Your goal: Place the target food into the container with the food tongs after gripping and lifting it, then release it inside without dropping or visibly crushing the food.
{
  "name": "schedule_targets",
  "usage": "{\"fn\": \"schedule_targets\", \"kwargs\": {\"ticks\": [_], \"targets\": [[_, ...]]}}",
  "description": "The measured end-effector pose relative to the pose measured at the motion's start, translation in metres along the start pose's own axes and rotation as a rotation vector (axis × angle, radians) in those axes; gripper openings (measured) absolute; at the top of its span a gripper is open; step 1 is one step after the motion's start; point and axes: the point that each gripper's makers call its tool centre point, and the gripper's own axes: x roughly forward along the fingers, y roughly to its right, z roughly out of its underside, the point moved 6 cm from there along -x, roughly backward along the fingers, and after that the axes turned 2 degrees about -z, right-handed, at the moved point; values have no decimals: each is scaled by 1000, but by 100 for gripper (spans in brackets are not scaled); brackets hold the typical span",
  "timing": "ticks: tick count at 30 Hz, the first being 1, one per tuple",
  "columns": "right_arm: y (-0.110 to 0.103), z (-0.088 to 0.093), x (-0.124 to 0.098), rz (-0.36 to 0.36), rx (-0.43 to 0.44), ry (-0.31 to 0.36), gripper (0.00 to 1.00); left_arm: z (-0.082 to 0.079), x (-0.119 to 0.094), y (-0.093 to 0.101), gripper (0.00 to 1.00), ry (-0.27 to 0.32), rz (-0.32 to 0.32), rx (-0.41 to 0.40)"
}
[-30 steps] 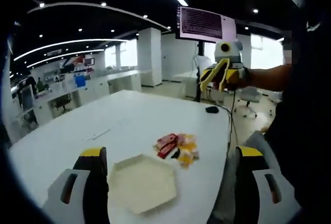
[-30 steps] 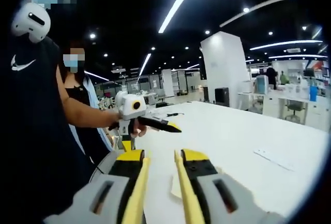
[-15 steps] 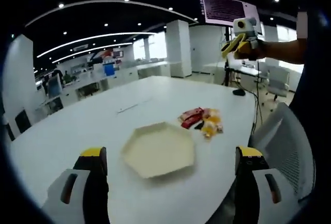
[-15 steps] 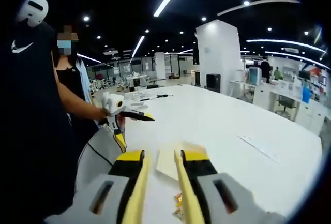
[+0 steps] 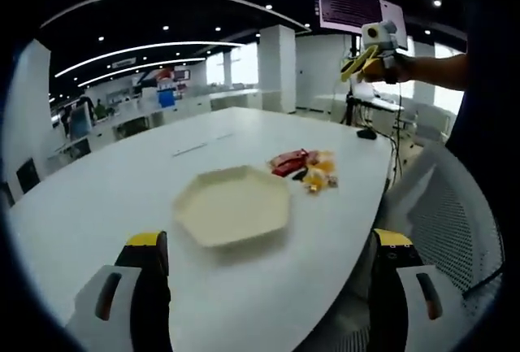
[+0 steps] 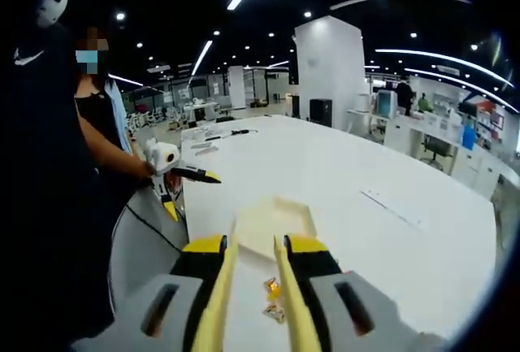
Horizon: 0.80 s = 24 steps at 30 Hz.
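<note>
Left gripper view puts the left gripper nearest, jaws spread wide, empty; beyond it on the white table sits the six-sided tray, nothing in it; just past the tray lies the pile of snacks. The right gripper has its jaws almost pressed together over those snacks, gripping nothing. I judge a hard squeeze could crush a piece, a loose one drop it.
</note>
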Motion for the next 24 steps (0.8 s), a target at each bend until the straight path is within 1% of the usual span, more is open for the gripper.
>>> {"fn": "schedule_targets", "kwargs": {"ticks": [3,6,10,14,17,24], "targets": [[3,6,1,10,0,-18,27,2,0,2,100,-17,10,-3],[5,12,3,19,5,-32,27,0,-1,2,100,-3,5,-4],[9,29,9,33,8,-64,27,4,0,-3,100,-16,0,-44],[13,45,16,39,20,-95,27,3,-1,0,100,-13,4,-37],[14,60,23,34,14,-140,27,3,0,-2,100,-16,0,-42],[19,82,35,4,-5,-215,27,3,-2,-6,100,-5,-21,-70]]}}
